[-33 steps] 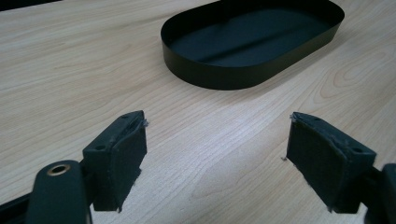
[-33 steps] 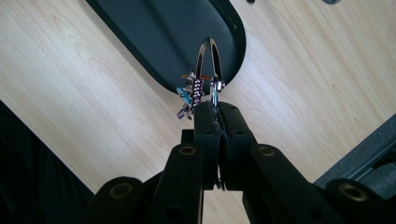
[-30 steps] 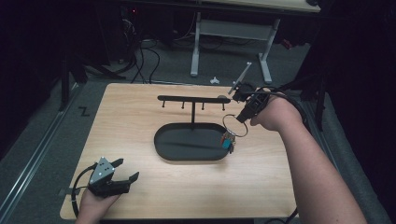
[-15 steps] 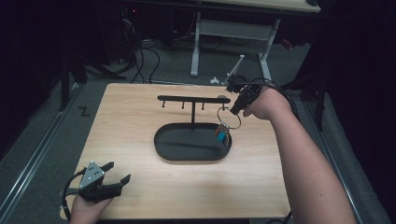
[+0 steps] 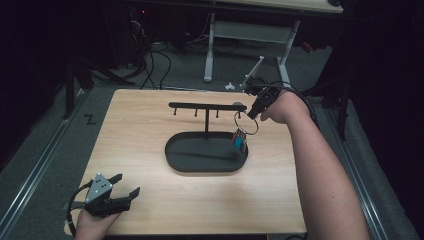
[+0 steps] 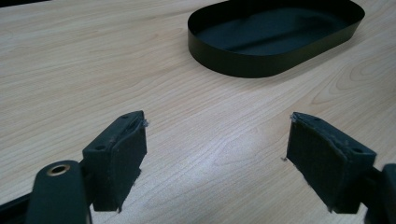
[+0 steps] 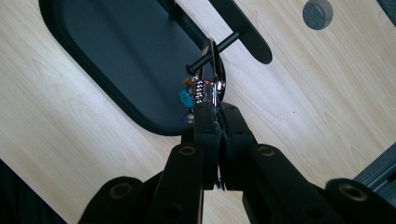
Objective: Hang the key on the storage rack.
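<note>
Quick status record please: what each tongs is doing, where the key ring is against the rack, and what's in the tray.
right tongs: shut on the key ring
key ring: at the rack's right-end peg; whether it is on the peg is unclear
charms: dangling over tray's right end
tray: nothing lying in it
left tongs: open, holding nothing, at the near left of the table
</note>
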Action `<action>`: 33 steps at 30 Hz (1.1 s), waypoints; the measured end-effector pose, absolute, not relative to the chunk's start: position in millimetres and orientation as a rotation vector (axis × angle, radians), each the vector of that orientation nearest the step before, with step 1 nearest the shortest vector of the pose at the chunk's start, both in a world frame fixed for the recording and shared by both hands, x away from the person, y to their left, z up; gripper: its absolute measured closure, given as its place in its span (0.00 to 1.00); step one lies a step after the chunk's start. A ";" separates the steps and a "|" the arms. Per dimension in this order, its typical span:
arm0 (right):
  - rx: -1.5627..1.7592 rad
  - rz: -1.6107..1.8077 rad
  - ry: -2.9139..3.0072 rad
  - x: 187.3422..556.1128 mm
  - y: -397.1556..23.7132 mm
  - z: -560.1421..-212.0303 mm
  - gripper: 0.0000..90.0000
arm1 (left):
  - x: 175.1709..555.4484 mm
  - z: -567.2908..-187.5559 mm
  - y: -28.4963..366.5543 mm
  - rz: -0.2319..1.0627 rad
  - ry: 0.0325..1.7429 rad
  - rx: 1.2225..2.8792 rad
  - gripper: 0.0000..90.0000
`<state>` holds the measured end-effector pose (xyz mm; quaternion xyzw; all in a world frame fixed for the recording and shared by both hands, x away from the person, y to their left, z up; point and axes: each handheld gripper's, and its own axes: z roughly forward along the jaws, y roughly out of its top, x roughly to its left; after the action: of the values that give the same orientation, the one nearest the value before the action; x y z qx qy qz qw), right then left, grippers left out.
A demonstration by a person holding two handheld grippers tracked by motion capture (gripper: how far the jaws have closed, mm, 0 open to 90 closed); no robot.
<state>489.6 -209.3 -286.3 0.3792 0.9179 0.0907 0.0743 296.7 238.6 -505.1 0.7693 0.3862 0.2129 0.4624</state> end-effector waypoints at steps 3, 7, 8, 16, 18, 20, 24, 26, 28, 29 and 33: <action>1.133 0.270 2.749 490.7 -208.8 -288.8 0.97 | 296.8 -504.9 238.9 0.523 0.951 1.887 0.23; 1.121 0.266 2.750 494.9 -207.2 -291.8 0.97 | 296.7 -505.0 238.3 0.523 0.948 1.887 0.23; 1.114 0.262 2.751 495.8 -206.4 -293.0 0.97 | 296.9 -505.2 238.4 0.521 0.949 1.886 0.23; 1.087 0.262 2.752 505.1 -199.3 -300.2 0.97 | 297.4 -505.4 238.4 0.520 0.944 1.890 0.23; 1.078 0.258 2.755 506.8 -198.4 -301.2 0.97 | 297.6 -505.3 238.3 0.518 0.944 1.888 0.23; 1.088 0.260 2.748 507.3 -198.3 -301.4 0.97 | 297.7 -505.2 238.3 0.515 0.943 1.893 0.23; 1.082 0.259 2.742 506.7 -198.0 -301.5 0.97 | 297.9 -505.2 237.6 0.517 0.940 1.892 0.23; 1.083 0.258 2.739 506.8 -197.9 -301.3 0.97 | 297.8 -504.7 237.3 0.513 0.938 1.899 0.23; 1.071 0.255 2.741 507.6 -198.3 -301.1 0.96 | 297.7 -505.0 236.6 0.517 0.936 1.899 0.23; 1.075 0.257 2.739 507.5 -198.3 -301.0 0.96 | 297.9 -505.1 236.4 0.514 0.937 1.899 0.23; 1.084 0.282 2.712 505.8 -198.5 -296.4 0.94 | 298.3 -505.2 236.8 0.516 0.939 1.896 0.23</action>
<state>505.8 -198.5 -296.4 0.3676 0.9193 0.0956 0.1033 298.3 236.8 -505.2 0.7714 0.3822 0.2098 0.4635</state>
